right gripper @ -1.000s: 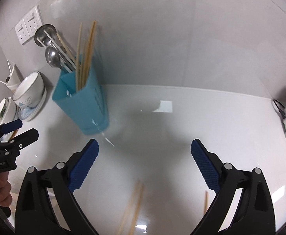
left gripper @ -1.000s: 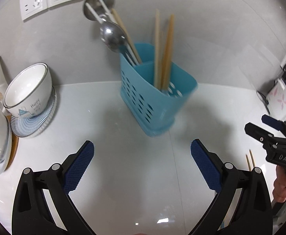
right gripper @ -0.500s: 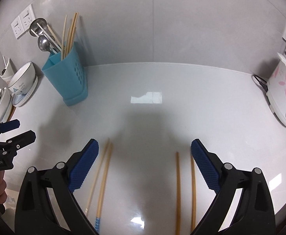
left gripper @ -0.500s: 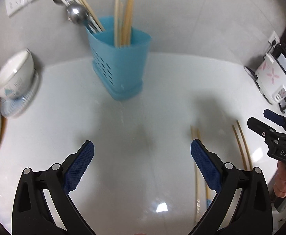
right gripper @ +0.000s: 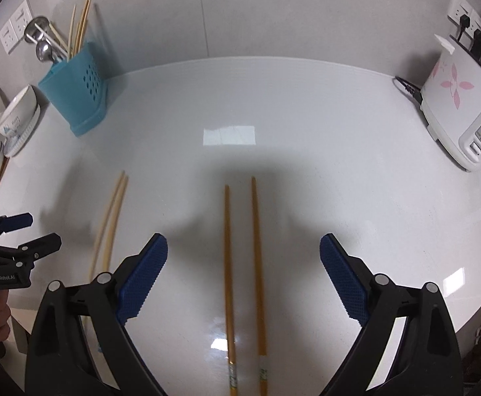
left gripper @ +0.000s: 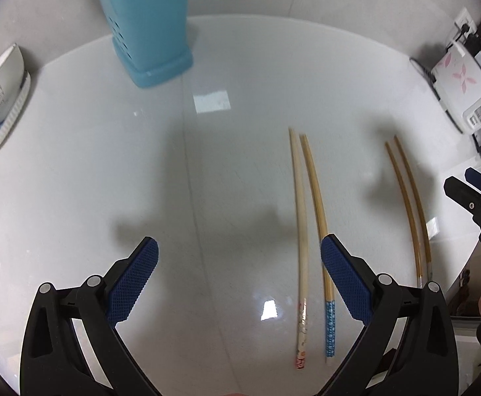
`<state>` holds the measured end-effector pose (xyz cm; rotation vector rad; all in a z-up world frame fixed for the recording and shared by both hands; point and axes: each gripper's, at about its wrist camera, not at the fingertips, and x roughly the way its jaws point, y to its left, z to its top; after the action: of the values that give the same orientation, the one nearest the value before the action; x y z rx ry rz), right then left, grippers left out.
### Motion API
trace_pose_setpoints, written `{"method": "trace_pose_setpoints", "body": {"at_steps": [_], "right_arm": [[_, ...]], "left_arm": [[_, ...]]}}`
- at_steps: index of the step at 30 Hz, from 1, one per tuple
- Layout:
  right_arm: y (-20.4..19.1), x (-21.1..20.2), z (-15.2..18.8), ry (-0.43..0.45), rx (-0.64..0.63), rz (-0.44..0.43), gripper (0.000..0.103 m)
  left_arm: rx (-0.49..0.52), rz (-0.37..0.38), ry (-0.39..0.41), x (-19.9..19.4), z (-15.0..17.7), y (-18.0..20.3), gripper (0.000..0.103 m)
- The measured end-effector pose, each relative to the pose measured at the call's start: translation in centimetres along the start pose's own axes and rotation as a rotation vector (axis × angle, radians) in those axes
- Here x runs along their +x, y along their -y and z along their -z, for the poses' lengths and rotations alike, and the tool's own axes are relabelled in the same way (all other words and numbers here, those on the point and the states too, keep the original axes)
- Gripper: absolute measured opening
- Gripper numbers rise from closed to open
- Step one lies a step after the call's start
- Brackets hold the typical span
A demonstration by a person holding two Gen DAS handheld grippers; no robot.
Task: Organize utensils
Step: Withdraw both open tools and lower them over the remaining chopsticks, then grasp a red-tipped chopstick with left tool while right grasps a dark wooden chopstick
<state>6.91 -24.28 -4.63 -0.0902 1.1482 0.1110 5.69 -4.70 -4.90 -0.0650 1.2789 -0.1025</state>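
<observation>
Between placements, both claws wide apart and empty: right gripper [right gripper: 242, 257] over the darker chopsticks [right gripper: 243, 264] near the counter's [right gripper: 306, 105] front edge, needing descent, closing, then carrying to the blue holder [right gripper: 75, 99] at the back-left corner; left gripper [left gripper: 238, 264] beside the paler pair [left gripper: 306, 224].

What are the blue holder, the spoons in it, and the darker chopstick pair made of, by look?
Blue holder: likely molded plastic, matte, uniform colour with punched vent holes. Spoons: metal, probably stainless steel, mirror-bright bowls. Darker chopstick pair: likely bamboo or wood, amber with a slight sheen suggesting lacquer; printed bands near the thick ends.
</observation>
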Motion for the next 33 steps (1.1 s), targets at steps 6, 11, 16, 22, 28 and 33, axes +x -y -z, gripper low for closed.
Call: {"method": "trace_pose_setpoints", "body": {"at_steps": [6,11,16,22,28,33], "right_arm": [[0.1,1.3,1.2,-0.081,-0.030,0.016,0.081],[-0.8,2.2,2.6,-0.147,-0.061,-0.003,0.073],[-2.6,3.4,3.8,-0.219,-0.117,0.004,0.059],[-2.8,4.1,4.7,-0.310,-0.107,-0.007,0.051],[-3.3,4.4,4.9,-0.352,-0.120,0.001,0.037],[-3.7,4.7,4.9,-0.395,-0.126,0.005,0.026]], "left_arm": [[-0.001,-0.021,-0.051,1.2,1.1,1.0,0.097],[0.011,-0.026,-0.081,1.8,1.8,1.7,0.097],[0.028,-0.033,-0.114,2.3,1.8,1.7,0.096],[0.043,-0.063,-0.158,2.9,2.1,1.8,0.092],[0.054,-0.091,-0.211,3.7,2.3,2.4,0.082],[0.064,-0.104,-0.229,3.6,2.4,2.4,0.071]]}}
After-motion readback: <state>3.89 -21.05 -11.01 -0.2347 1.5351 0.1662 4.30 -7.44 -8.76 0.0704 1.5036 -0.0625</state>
